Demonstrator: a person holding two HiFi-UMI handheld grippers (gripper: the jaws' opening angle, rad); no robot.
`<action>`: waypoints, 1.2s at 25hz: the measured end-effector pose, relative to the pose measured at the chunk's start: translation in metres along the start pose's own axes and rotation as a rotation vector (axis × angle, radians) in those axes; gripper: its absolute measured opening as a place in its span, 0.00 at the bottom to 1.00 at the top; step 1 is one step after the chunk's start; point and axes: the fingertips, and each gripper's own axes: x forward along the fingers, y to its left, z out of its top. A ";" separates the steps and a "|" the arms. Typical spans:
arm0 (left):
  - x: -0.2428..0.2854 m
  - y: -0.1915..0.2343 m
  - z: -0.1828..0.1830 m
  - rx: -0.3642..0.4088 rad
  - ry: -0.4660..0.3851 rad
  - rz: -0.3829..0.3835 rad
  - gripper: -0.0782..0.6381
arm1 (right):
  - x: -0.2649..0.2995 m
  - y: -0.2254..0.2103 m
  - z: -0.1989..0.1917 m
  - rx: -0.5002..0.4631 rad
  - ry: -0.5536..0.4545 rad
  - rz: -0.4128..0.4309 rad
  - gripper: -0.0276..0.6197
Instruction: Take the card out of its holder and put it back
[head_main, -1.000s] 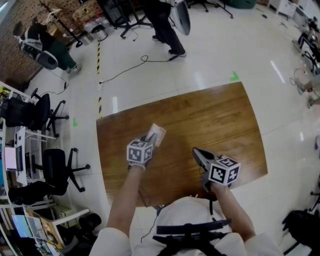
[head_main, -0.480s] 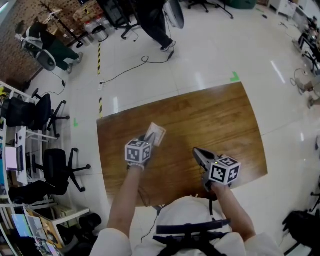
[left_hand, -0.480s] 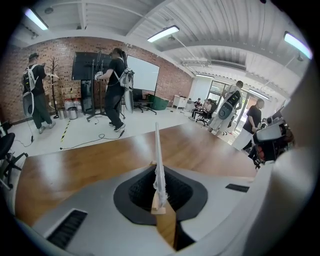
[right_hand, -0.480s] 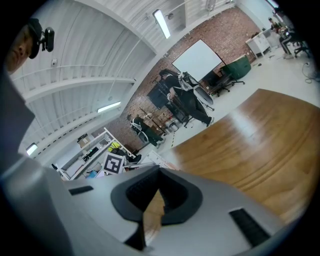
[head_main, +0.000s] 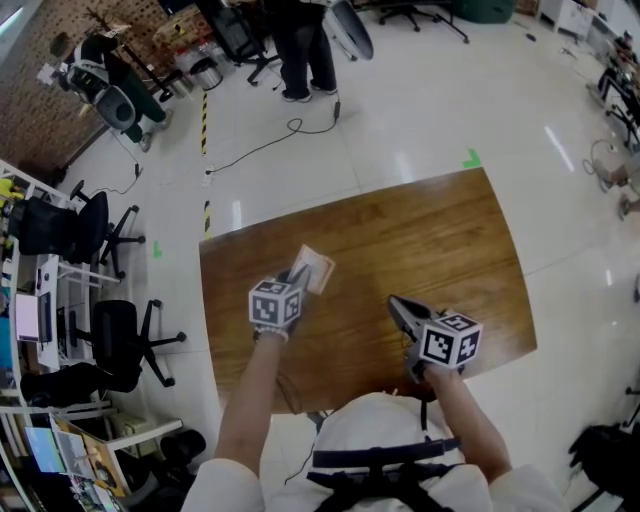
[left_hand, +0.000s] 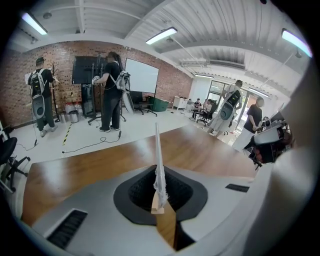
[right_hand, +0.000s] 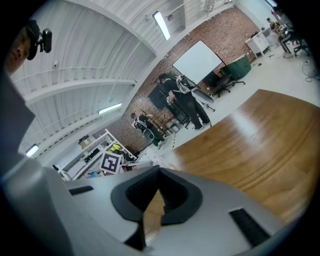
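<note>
The right gripper (head_main: 393, 301) hovers low over the near edge of the table (head_main: 430, 230), at about 1 o'clock from the person's chest; its 2 jaws are pressed together with nothing between them, and in its own view only bare wood shows past the tips (right_hand: 159, 171); it points toward 11 o'clock. The left gripper (head_main: 297, 277) sits at about 11 o'clock, a little farther out over the table and well apart from the right one; its jaws are squeezed onto the card (head_main: 314, 269), pinching it by its near edge. The card sticks out past the tips toward 1 o'clock, held above the wood; in the left gripper view it stands edge-on as 1 thin upright line (left_hand: 157, 150) rising from between the pads; whether it sits in its holder I cannot tell.

Beyond the table the pale floor (head_main: 420, 90) stretches to 12 o'clock; a dark cable (head_main: 270, 140) snakes across it at 11 o'clock, and a person (head_main: 300, 50) stands past the cable. Black office chairs (head_main: 115, 345) stand at 9 o'clock beside the table's left edge.
</note>
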 end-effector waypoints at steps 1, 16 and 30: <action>-0.002 -0.001 0.002 0.001 -0.003 0.001 0.13 | -0.001 0.000 0.001 0.001 -0.002 0.000 0.07; -0.053 -0.013 0.030 -0.049 -0.137 0.003 0.13 | -0.013 0.008 -0.004 0.010 -0.037 0.039 0.07; -0.124 -0.079 -0.018 -0.560 -0.428 -0.201 0.13 | -0.047 0.030 -0.025 -0.009 -0.033 0.035 0.07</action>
